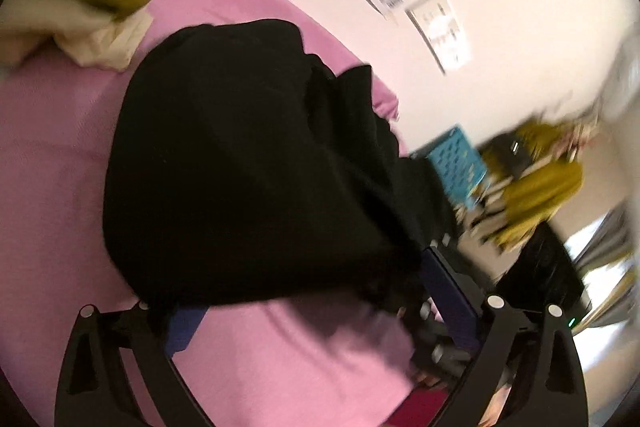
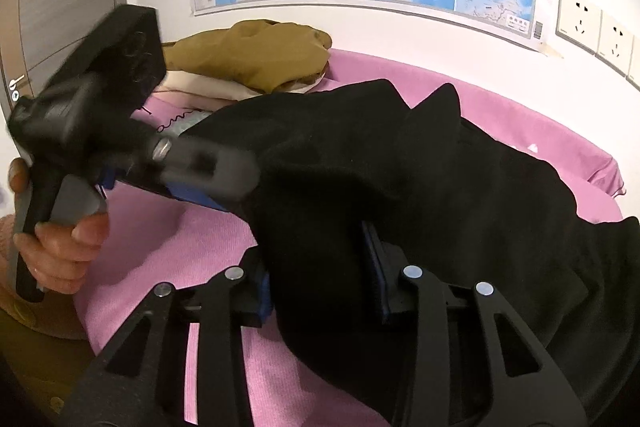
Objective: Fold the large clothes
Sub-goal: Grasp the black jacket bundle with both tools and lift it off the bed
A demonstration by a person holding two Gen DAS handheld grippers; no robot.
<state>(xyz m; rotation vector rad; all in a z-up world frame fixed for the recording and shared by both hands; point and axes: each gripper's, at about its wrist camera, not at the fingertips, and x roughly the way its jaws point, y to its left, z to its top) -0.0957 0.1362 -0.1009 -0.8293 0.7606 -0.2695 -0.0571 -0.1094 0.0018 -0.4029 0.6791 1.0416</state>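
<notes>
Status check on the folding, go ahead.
Right gripper closed on black garment. Left gripper wide open at its edge. Garment bunched on pink cover. Mustard clothes pile behind, clear.

Right gripper: matte black frame, triangular cut-outs, round silver rivets, blue finger pads. Left gripper: same black frame, silver rivets, blue pads; pistol-style grip, grey trigger, boxy black top. Hand: ring on one finger.
</notes>
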